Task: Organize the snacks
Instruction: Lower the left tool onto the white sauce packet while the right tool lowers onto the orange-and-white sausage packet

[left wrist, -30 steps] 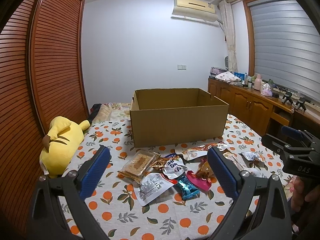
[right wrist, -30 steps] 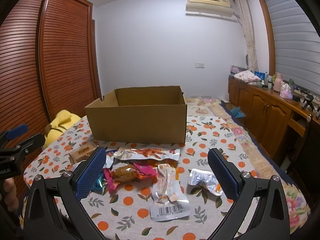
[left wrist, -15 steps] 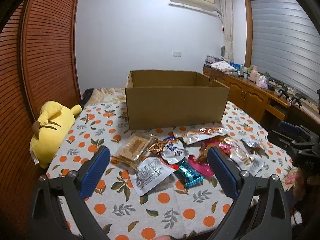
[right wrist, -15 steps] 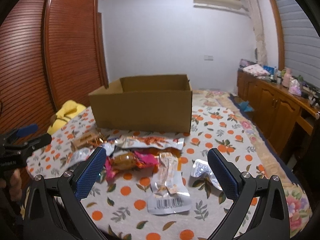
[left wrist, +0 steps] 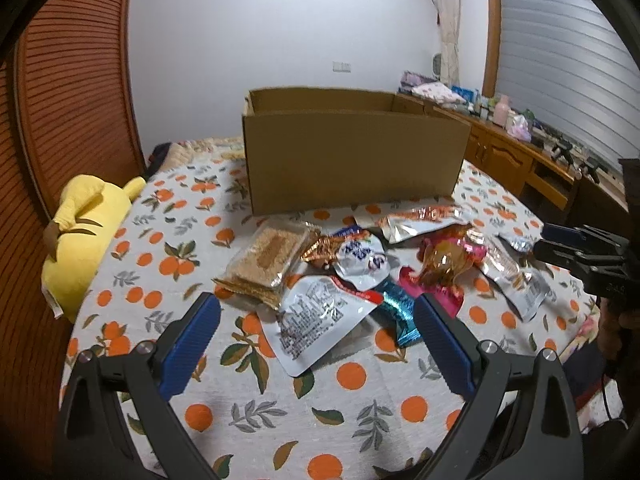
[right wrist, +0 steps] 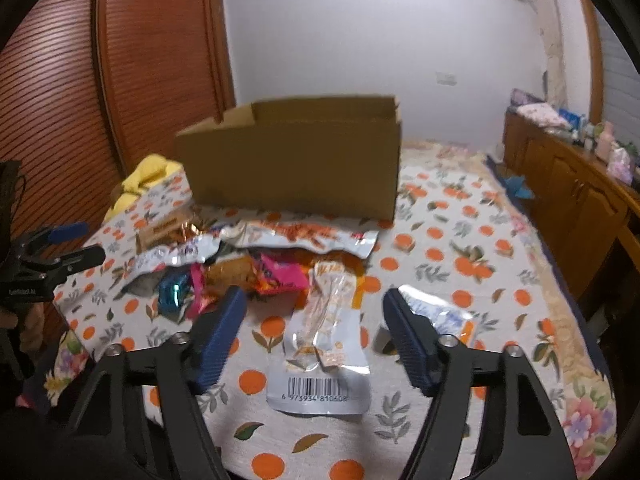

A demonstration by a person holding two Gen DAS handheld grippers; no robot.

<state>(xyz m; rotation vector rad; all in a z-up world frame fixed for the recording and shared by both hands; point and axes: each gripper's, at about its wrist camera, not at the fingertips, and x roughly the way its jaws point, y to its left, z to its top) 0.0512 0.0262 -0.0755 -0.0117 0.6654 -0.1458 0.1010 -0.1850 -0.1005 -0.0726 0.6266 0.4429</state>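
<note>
Can't see inside the cardboard box (left wrist: 352, 160) at 12 o'clock, and the right wrist view's kinda motion-blurred.

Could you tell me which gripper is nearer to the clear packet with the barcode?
Right. The right gripper straddles the clear barcode packet, open. The left gripper hangs over a white printed pouch, across the pile.

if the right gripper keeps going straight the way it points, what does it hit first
Most likely the clear packet with the barcode, which lies on the tablecloth between the open fingers of the right gripper. Beyond it sit the pink wrapper and the cardboard box. Depth is hard to judge here.
</note>
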